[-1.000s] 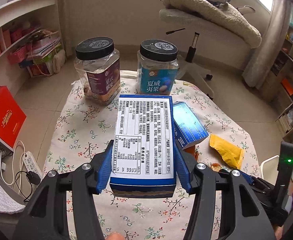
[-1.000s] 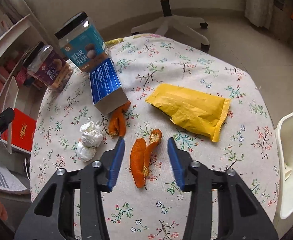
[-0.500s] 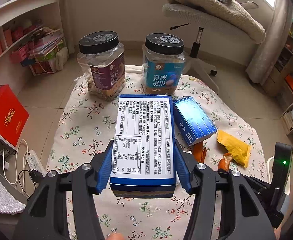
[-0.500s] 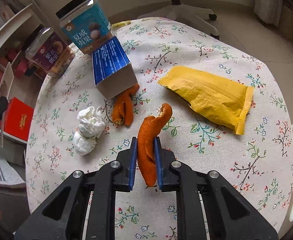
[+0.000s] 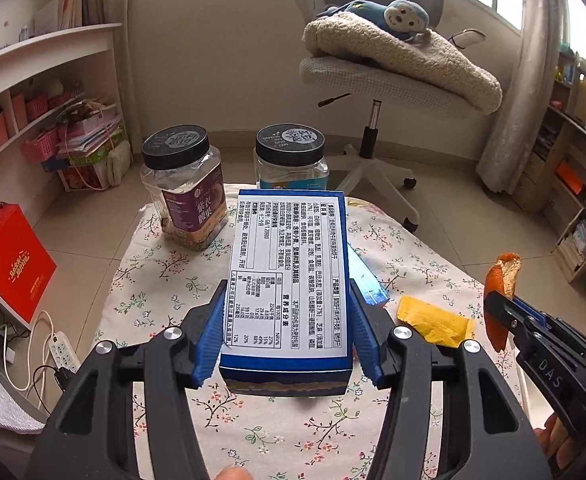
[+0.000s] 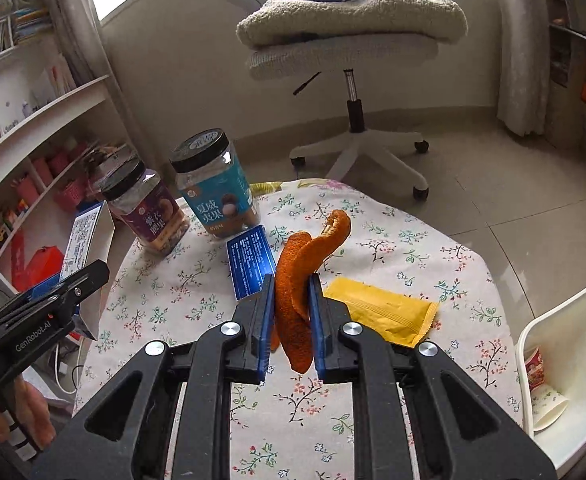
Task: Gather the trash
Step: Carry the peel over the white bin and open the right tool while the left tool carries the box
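Note:
My left gripper (image 5: 287,330) is shut on a blue carton with a white nutrition label (image 5: 289,276) and holds it above the floral table (image 5: 165,280); the carton also shows at the left of the right wrist view (image 6: 87,240). My right gripper (image 6: 291,318) is shut on an orange peel strip (image 6: 301,276), lifted above the table; the peel also shows in the left wrist view (image 5: 501,292). A yellow snack packet (image 6: 381,312) and a second blue box (image 6: 251,264) lie on the table. A white bin (image 6: 565,360) with some trash stands at the right.
Two black-lidded jars stand at the table's far side, a purple one (image 6: 147,212) and a teal one (image 6: 215,190). An office chair (image 6: 353,40) with a blanket and plush monkey stands beyond. Shelves (image 5: 33,100) and a red box (image 5: 11,264) are at the left.
My right gripper closed on the orange peel and lifted it off the table. Both grippers rose and tilted up, so more of the room shows. The left still holds the carton.

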### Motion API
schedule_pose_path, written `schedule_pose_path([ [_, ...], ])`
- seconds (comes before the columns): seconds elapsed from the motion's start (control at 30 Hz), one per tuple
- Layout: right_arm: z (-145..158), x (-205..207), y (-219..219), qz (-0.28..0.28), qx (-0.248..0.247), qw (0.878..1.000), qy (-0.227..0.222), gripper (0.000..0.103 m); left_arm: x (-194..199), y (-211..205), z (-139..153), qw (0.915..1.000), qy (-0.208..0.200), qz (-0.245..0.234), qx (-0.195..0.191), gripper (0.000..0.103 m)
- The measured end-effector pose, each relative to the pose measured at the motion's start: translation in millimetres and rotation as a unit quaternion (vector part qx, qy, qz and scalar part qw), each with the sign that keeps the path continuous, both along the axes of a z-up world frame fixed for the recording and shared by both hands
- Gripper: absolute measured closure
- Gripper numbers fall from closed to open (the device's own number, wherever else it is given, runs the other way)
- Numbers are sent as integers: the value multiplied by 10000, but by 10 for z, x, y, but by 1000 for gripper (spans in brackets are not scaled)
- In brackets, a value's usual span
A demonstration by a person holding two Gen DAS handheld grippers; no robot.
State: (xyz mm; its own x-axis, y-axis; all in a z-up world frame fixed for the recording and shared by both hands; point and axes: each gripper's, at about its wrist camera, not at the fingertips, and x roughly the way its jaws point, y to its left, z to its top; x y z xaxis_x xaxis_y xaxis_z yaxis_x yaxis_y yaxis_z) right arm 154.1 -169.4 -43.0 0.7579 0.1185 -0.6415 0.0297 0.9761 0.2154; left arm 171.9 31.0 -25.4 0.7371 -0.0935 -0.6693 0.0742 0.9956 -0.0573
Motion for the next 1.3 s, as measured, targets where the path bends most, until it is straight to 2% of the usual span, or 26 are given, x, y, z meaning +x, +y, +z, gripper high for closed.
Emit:
schedule_pose_path([
  [0.2, 163, -175, -163, -194, -334, 9987, -332, 88, -91, -302, 86, 9995, -186, -244, -17, 48],
  [0.47, 267, -378, -518, -601, -643, 9951, -459, 88, -192, -698, 164, 9979, -325, -558, -106, 48],
  [0.83, 337, -704, -1363, -1524, -666, 9859, -203, 88, -330, -1189, 151, 9940, -359, -1032, 8, 48],
  [1.13, 245, -924, -1893, -2124, -965, 9722, 185, 87, -420, -1596, 81, 9893, -271, -1431, 3, 48],
  [1.2, 226, -978, -1993, -2258, -1082, 9678, 273, 82, -440, -1695, 50, 9877, -215, -1551, -24, 48],
  [1.23, 219, -1014, -2043, -2325, -1126, 9656, 288, 76, -463, -1751, 34, 9866, -200, -1620, -26, 48],
  [1.27, 222, -1054, -2092, -2406, -1156, 9633, 277, 56, -482, -1808, 16, 9853, -189, -1697, -22, 48],
  [1.3, 237, -1095, -2135, -2489, -1187, 9609, 250, 46, -503, -1871, -5, 9837, -174, -1788, -16, 48],
])
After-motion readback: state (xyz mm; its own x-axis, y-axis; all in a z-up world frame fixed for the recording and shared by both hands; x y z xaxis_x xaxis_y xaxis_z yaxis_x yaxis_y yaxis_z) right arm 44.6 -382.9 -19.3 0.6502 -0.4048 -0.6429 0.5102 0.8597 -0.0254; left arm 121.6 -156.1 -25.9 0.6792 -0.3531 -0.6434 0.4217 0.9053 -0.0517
